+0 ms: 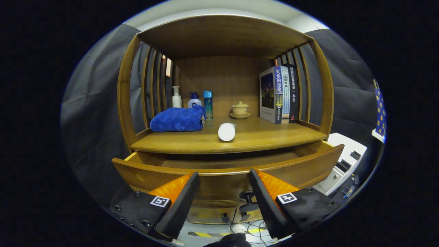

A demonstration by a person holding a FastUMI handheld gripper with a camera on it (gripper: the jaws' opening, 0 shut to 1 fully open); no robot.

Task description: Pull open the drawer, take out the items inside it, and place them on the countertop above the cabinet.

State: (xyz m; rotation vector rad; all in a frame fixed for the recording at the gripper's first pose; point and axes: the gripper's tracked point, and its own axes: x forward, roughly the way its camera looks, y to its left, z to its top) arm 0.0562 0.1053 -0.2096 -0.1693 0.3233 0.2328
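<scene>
With drawer (226, 171) open, tool (223, 180) gapes; three bottles (194, 100).

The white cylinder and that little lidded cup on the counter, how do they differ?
The white cylinder lies on its side near the countertop's front edge; the lidded cup stands upright on a saucer farther back. The cylinder is plain white, the cup tan. Both rest on the countertop, beyond the open tool.

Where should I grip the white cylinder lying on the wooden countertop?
Grip the white cylinder across its round body, coming from above: it lies on its side on the wooden countertop, its end facing the open gripper, with free space either side.
</scene>
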